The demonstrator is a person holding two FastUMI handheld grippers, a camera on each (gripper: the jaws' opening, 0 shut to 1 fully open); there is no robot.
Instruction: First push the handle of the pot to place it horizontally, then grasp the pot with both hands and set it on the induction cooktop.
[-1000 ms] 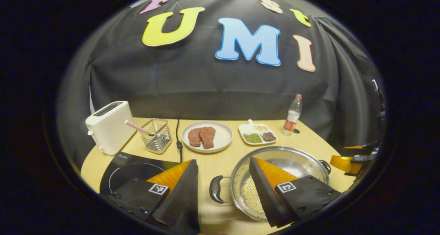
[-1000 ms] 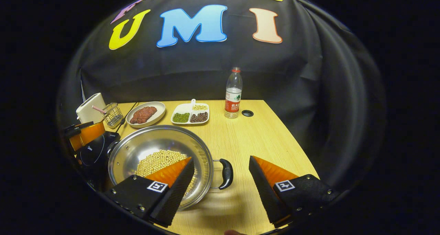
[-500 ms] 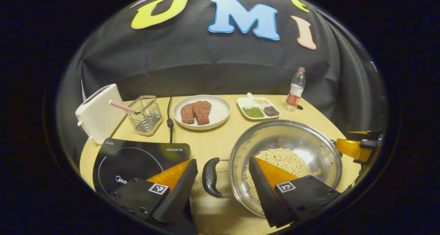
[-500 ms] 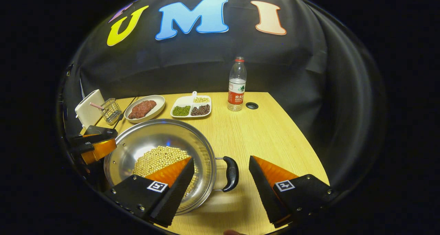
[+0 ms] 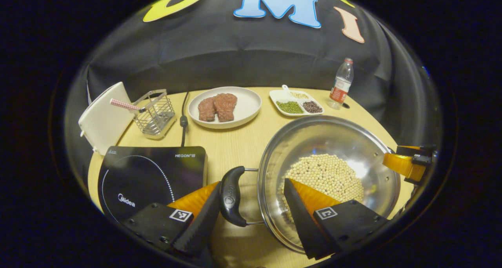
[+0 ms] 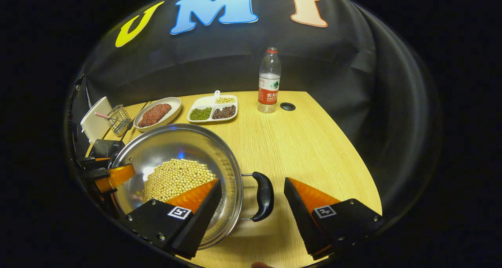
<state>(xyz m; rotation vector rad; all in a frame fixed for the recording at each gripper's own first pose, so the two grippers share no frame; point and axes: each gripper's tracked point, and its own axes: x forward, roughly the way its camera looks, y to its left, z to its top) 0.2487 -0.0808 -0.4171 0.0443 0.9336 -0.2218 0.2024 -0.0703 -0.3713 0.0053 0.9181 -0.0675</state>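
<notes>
We judge the grasp step in hand: the pot (image 5: 327,178) sits just right of the induction cooktop (image 5: 151,178), our left gripper (image 5: 251,213) wide around its left handle (image 5: 231,195), right gripper (image 6: 251,211) wide around its right handle (image 6: 262,195). Next, we would close both and lift evenly, lest the beans (image 5: 325,176) spill.

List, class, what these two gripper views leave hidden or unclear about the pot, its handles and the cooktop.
- Left gripper view: the cooktop near edge sits behind the left gripper; its finger overlaps the pot's left handle, so contact is unclear.
- Left gripper view: some soybeans lie behind the other finger.
- Right gripper view: the pot near rim is behind the right gripper.
</notes>
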